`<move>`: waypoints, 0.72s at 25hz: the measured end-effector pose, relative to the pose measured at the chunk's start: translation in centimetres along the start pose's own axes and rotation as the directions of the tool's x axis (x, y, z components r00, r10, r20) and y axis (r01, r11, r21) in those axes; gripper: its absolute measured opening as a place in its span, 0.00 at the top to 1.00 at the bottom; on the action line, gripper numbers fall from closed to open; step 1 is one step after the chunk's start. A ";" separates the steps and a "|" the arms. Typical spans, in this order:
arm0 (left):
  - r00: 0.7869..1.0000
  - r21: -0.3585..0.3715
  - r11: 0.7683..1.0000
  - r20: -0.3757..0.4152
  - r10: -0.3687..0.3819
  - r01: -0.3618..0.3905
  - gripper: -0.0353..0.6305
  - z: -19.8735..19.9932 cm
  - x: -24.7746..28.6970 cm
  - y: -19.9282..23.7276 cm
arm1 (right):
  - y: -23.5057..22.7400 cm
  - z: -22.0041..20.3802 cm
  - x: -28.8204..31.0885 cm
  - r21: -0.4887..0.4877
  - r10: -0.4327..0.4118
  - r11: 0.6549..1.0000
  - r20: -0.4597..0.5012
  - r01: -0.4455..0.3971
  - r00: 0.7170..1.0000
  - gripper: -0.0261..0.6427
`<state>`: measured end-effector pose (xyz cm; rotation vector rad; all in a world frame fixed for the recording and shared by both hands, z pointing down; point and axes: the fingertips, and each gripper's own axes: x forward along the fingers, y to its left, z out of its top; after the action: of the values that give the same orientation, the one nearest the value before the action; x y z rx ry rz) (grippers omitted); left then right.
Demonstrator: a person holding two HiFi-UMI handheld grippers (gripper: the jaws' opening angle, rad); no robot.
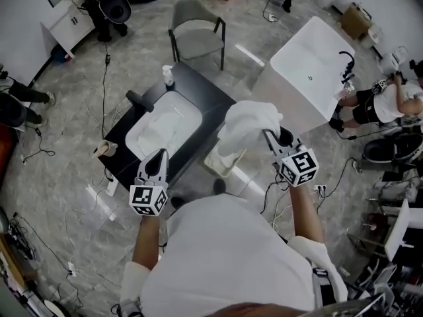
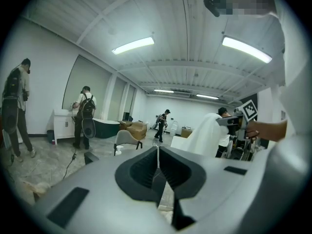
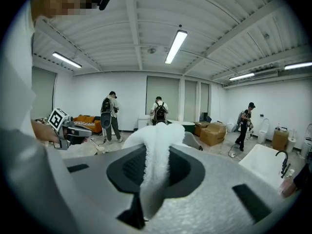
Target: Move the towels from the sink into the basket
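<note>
My right gripper (image 1: 271, 138) is shut on a white towel (image 1: 246, 127), which hangs bunched in the air just right of the dark counter. In the right gripper view the towel (image 3: 158, 130) fills the gap between the jaws of the gripper (image 3: 156, 152). Below it a pale basket (image 1: 223, 163) stands on the floor, partly hidden by the towel. The white sink (image 1: 163, 128) is set in the counter; whether a towel lies in it I cannot tell. My left gripper (image 1: 158, 157) hovers at the sink's near edge, its jaws (image 2: 157, 152) shut with nothing between them.
A soap bottle (image 1: 168, 76) and a black faucet (image 1: 137, 99) stand on the counter. A grey chair (image 1: 196, 35) is behind it and a white bathtub (image 1: 309, 65) to the right. Cables trail over the floor. Several people stand around the room's edges.
</note>
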<state>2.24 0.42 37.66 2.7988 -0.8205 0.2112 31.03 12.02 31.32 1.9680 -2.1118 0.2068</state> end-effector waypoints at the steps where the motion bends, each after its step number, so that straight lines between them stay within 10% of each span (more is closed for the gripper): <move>1: 1.000 0.001 1.000 -0.002 0.001 -0.001 0.93 -0.1 0.2 0.0 | -0.1 -0.3 0.2 0.003 0.003 1.000 -0.003 -0.003 1.000 0.86; 10: 0.997 -0.003 1.000 -0.076 -0.011 0.011 0.93 -3.7 1.8 -1.5 | -0.2 -6.4 2.6 0.029 0.049 0.999 -0.122 -0.046 0.991 0.86; 18: 0.974 -0.013 0.999 -0.221 -0.041 0.039 0.93 -12.5 7.4 -3.4 | -1.0 -22.2 8.9 0.041 0.115 0.993 -0.302 -0.107 0.946 0.86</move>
<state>9.28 2.46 50.63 2.7169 -0.7093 0.5008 33.33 9.32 54.98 1.7011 -2.0243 0.5231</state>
